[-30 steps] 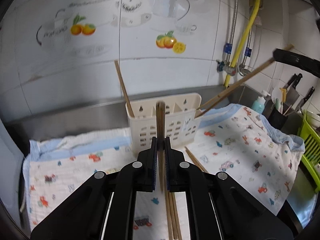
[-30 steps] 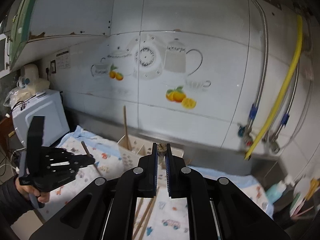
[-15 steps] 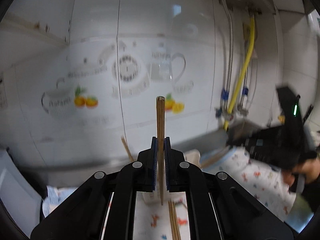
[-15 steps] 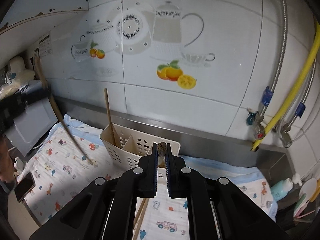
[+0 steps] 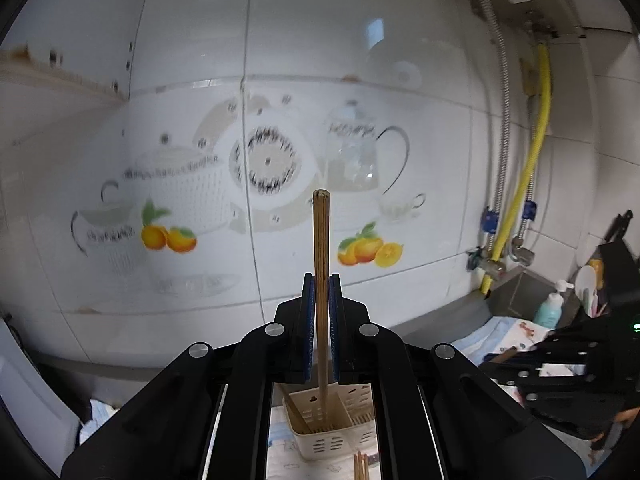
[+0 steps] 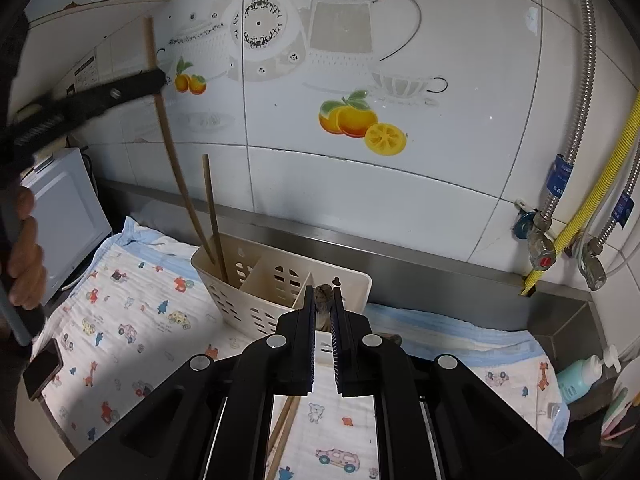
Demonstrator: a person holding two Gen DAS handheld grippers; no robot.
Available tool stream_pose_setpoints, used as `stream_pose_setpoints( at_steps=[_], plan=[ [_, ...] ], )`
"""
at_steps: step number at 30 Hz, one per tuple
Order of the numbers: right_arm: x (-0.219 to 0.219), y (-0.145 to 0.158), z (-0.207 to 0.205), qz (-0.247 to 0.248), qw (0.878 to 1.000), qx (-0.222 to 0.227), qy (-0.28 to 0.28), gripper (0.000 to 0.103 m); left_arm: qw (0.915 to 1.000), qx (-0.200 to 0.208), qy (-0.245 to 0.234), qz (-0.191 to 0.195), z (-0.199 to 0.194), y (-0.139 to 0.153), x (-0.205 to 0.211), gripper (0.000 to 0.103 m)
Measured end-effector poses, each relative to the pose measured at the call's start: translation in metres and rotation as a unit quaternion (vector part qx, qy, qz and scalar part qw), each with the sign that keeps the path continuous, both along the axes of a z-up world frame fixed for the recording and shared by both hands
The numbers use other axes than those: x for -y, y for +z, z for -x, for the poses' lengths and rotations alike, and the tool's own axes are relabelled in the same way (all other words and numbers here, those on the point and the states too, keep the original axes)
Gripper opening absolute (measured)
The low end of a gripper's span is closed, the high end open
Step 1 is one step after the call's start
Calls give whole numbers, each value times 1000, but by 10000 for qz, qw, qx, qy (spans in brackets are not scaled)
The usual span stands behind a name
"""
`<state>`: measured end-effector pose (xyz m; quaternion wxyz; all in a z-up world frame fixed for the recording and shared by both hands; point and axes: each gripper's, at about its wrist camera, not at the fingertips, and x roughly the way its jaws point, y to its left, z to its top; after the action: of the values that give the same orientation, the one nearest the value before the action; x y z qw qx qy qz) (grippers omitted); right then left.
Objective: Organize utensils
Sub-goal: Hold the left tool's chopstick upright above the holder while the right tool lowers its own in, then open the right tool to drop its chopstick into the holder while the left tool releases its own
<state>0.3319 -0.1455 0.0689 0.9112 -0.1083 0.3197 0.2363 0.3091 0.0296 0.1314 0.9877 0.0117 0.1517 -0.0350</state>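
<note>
Colour rundown: cream slotted caddy [image 6: 280,280], light brown wooden chopsticks [image 6: 212,216], white cloth [image 6: 132,320] with blue edging and little cartoon cars and animals, white tiles [image 6: 360,80] printed with oranges and teaware, yellow hose [image 5: 532,168], teal bottle [image 6: 580,376].

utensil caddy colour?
Cream/off-white slotted plastic caddy; right wrist view shows it best.
</note>
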Motion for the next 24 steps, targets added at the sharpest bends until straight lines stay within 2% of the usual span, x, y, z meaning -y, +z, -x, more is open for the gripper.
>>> stream_pose_setpoints(
  at_steps=[6,14,18,20,24],
  plan=[
    [-1,-9,-2,13,10000,-55,41,7,9992,-363,48,168,-17,-28,-11,5],
    [-3,-15,-6,28,10000,-83,-23,7,9970,-711,-49,307,-26,-49,-18,6],
    [-3,-13,-5,57,10000,-9,-78,8,9970,-712,-104,287,-23,-50,-17,8],
    [-1,-8,-1,50,9999,98,-114,15,9974,-663,-81,283,-18,-47,-18,9],
    [6,2,13,-71,9994,275,-175,20,9980,-553,-61,286,-2,-37,-21,10]
  ],
)
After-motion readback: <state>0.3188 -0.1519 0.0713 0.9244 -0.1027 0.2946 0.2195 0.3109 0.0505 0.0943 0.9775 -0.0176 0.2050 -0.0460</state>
